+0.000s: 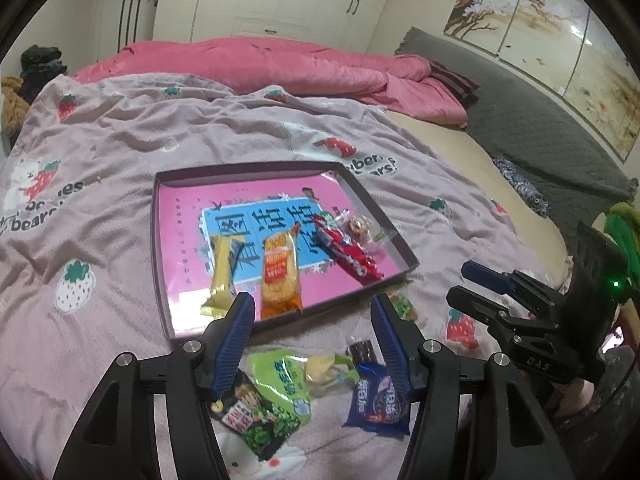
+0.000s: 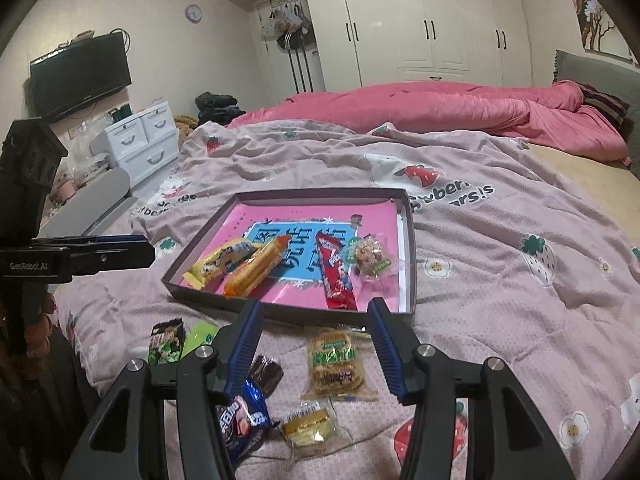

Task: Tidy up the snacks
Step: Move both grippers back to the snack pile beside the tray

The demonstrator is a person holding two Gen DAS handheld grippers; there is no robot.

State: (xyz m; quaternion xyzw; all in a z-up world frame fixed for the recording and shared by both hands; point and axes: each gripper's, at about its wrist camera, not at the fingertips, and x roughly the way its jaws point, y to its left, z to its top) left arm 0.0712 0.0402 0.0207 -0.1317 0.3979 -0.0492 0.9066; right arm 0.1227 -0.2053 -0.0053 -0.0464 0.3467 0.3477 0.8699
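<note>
A shallow dark tray [image 1: 248,170] with a pink lining lies on the strawberry bedspread. In it are a yellow pack [image 1: 222,270], an orange pack [image 1: 280,276], a red pack [image 1: 348,252] and a clear-wrapped sweet [image 1: 360,226]. Loose snacks lie in front of it: a green pack [image 1: 280,384], a blue pack [image 1: 378,404] and a green cracker pack [image 2: 334,364]. My left gripper [image 1: 312,300] hovers open over the loose pile, holding nothing. My right gripper [image 2: 315,306] is open above the cracker pack, just short of the tray [image 2: 320,196], also holding nothing.
A crumpled pink quilt [image 2: 440,108] lies across the far side of the bed. White drawers [image 2: 140,140] and a TV [image 2: 80,76] stand past the bed's left edge. A gold-wrapped cake [image 2: 308,428] and a dark brown pack [image 2: 266,374] lie near the bed's near edge.
</note>
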